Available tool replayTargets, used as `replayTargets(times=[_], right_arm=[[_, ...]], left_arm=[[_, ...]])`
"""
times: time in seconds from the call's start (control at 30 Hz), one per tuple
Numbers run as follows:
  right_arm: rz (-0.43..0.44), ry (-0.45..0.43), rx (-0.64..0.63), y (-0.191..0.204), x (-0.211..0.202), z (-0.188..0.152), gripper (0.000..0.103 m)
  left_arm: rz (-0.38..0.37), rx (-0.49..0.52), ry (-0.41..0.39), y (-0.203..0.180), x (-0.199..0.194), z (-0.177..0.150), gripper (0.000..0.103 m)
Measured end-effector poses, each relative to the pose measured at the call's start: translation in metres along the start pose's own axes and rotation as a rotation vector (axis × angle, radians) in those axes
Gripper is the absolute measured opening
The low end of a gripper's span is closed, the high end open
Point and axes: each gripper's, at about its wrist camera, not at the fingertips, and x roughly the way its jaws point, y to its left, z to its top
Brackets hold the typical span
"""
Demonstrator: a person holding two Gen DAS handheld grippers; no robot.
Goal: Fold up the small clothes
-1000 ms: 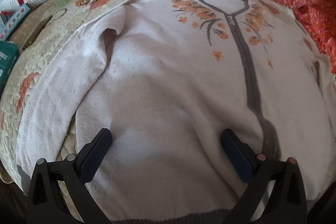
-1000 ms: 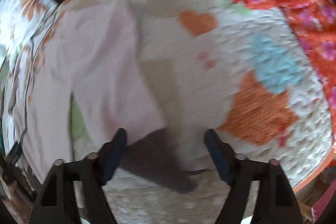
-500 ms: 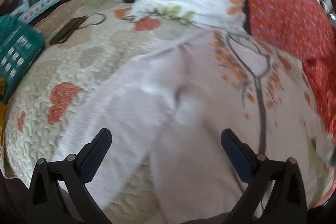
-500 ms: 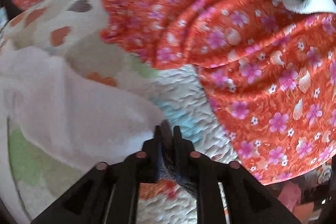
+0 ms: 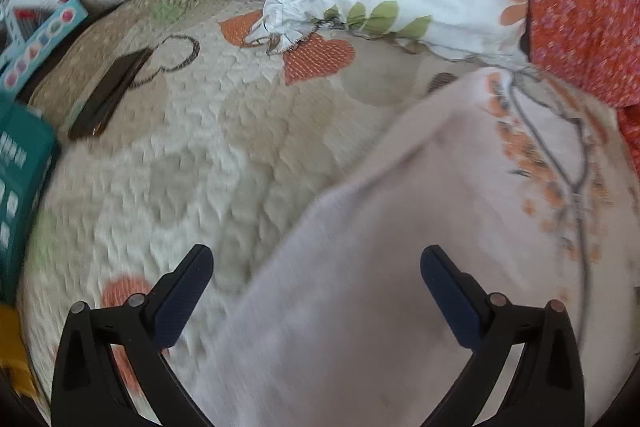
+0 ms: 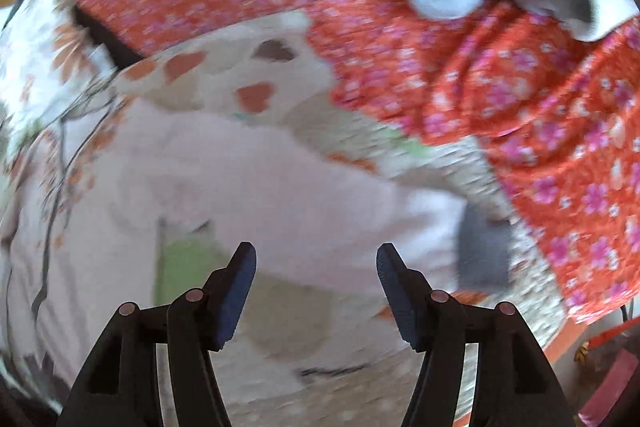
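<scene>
My left hand-held gripper (image 5: 316, 301) carries a camera looking steeply down, close over the bed (image 5: 208, 163), toward the pillows at its head edge. My right hand-held gripper (image 6: 316, 281) does likewise nearer the orange blanket (image 6: 520, 115). Both views share the pale sweater (image 5: 400, 287) and quilt.

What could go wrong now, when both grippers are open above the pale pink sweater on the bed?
1. The right gripper has just been opening with nothing between its jaws, so the sleeve may stay unfolded, its grey cuff near the orange floral cloth.
2. The left gripper, open over the sweater, could pinch the quilt too.
</scene>
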Motion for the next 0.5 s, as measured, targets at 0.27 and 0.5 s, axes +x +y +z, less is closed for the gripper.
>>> replayTargets(times=[0.27,0.5], right_arm=[[-0.013,0.059,-0.117,0.065,0.02,-0.034,0.067],[0.009,0.079,-0.129,0.098,0.033,-0.035,0.067]], left_arm=[[-0.021,-0.128,0.096,0.039,0.039,0.029,0.002],[0.127,-0.301,0.021,0.08,0.02,0.036,0.003]])
